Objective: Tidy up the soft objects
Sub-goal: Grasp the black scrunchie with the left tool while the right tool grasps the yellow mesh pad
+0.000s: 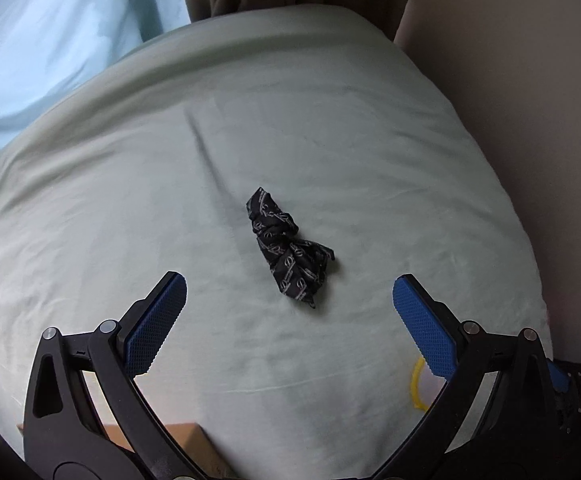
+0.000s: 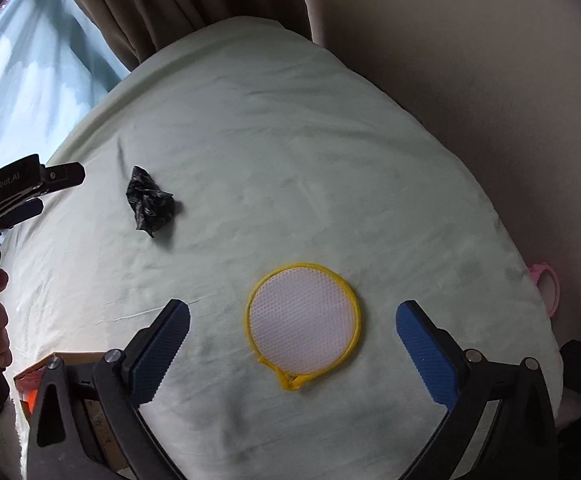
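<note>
A crumpled black patterned cloth [image 1: 286,250] lies on the pale green sheet [image 1: 330,120]; it also shows in the right wrist view [image 2: 149,201]. My left gripper [image 1: 289,300] is open, hovering just short of the cloth, which sits between and beyond its blue pads [image 1: 154,324]. A round white mesh pad with a yellow rim [image 2: 302,326] lies flat on the sheet [image 2: 290,140]. My right gripper [image 2: 293,322] is open and empty, its jaws on either side of the mesh pad, above it. The left gripper's body [image 2: 14,196] shows at the left edge.
A brown curtain [image 2: 178,0] hangs behind the bed, with a light blue drape [image 1: 50,40] to the left and a beige wall [image 2: 470,60] on the right. A pink ring-shaped item [image 2: 548,286] lies at the sheet's right edge. A cardboard box [image 2: 50,364] sits below left.
</note>
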`<state>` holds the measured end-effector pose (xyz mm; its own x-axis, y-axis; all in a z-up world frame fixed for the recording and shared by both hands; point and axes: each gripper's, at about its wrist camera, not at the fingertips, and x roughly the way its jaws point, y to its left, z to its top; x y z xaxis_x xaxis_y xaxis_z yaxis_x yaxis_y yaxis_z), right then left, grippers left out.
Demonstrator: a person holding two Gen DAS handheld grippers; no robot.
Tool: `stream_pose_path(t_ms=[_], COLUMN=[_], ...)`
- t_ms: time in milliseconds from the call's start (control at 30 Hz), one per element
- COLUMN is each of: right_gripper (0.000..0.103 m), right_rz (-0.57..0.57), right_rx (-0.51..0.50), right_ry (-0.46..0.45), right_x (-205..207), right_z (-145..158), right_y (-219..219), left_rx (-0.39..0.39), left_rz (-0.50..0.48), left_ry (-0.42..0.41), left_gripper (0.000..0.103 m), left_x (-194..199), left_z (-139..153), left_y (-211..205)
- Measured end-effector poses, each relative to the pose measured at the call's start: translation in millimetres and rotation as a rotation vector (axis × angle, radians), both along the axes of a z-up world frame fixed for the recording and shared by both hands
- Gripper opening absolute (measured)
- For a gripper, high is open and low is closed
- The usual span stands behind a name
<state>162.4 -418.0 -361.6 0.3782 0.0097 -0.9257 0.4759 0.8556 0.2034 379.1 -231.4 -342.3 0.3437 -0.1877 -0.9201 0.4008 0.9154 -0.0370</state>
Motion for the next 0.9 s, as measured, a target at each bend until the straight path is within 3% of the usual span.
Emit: stream_pose_path(t_ms=[233, 400, 633, 733, 800, 900], right_gripper=[0.103, 0.103, 0.099, 0.095, 0.091, 0.084], right_rz=[-0.052, -0.054, -0.08, -0.073, -0.064, -0.037], right_rx=[0.049, 0.058, 0.005, -0.005, -0.015, -0.039], right_ry=[0.083, 0.14, 0.15, 0.157, 0.163, 0.166], right_x=[8.4, 13.5, 8.5, 7.9, 6.5, 9.6], right_z=[-57.9, -93.9, -103.8, -104.0, -101.7, -99.1], right_y=[1.1, 9.6, 9.0, 7.0, 9.2, 15.8], left_rx=[0.067, 0.097, 0.083, 0.087, 0.089, 0.1], left_rz=[-0.021, -0.009, -0.012, -0.02, -0.034, -0.063], left_ry=[0.035, 0.075, 0.084, 0.071, 0.062, 0.049], left_gripper=[0.1, 0.09, 0.085, 0.067, 0.05, 0.04], left_x=[47.8, 69.8, 73.2, 69.2, 71.1, 66.7], left_z=[-78.3, -123.8, -147.5, -145.8, -142.4, -136.9], left_y=[-20.6, -24.9, -24.8, -22.4, -16.5, -19.3])
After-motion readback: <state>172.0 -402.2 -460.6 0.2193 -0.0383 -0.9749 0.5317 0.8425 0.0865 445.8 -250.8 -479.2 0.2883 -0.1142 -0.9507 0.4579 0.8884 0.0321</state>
